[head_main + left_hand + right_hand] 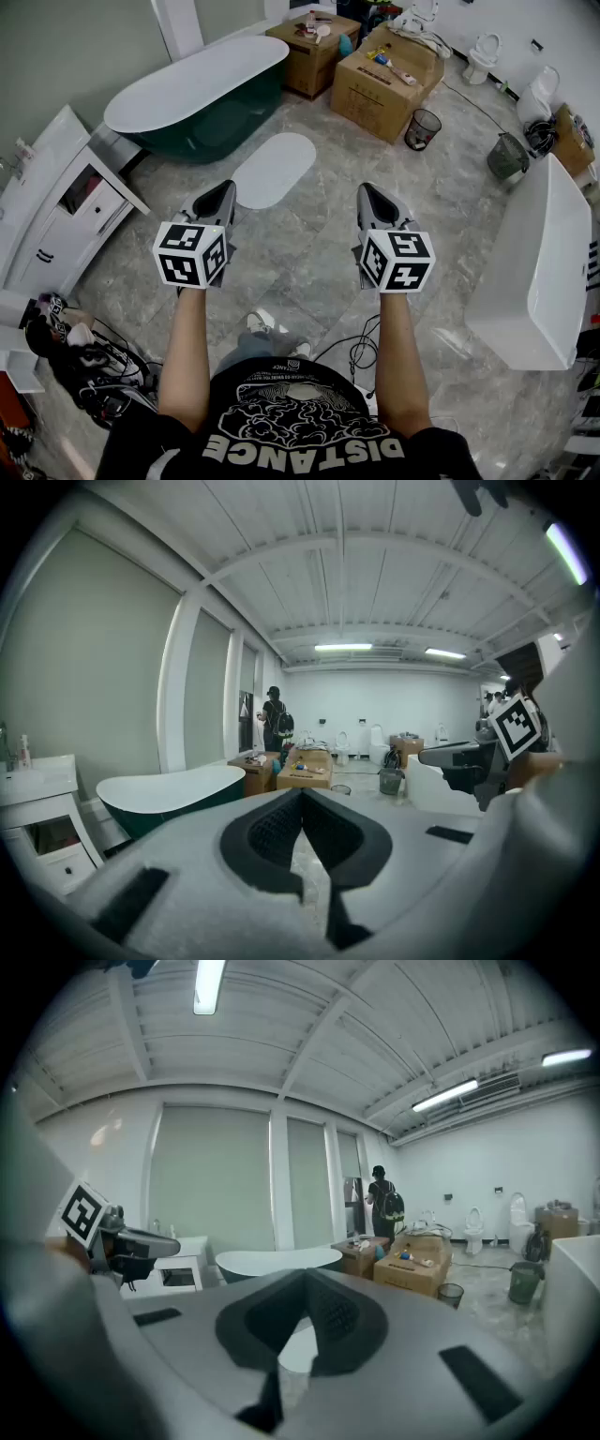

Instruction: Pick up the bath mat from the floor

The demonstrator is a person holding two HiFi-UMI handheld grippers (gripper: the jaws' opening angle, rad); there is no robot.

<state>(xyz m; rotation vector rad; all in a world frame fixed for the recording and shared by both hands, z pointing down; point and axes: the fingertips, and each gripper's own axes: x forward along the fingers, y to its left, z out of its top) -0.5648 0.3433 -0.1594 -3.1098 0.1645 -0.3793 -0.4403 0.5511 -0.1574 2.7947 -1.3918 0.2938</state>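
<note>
White oval bath mat (274, 169) lies flat on the grey floor (319, 272) in the upper middle of the head view, just beside the dark green bathtub (197, 98). It sits ahead of both tools and apart from them, long axis running lower left to upper right. Left hand-held gripper (227, 187) is nearer, tip close to the mat's lower end; right hand-held gripper (367, 189) is further off, to the right. Both have jaws pressed together, holding nothing. Readable writing: "DISTANCE" on the black shirt (300, 427), upside down; nothing legible on the cardboard boxes (384, 80)
</note>
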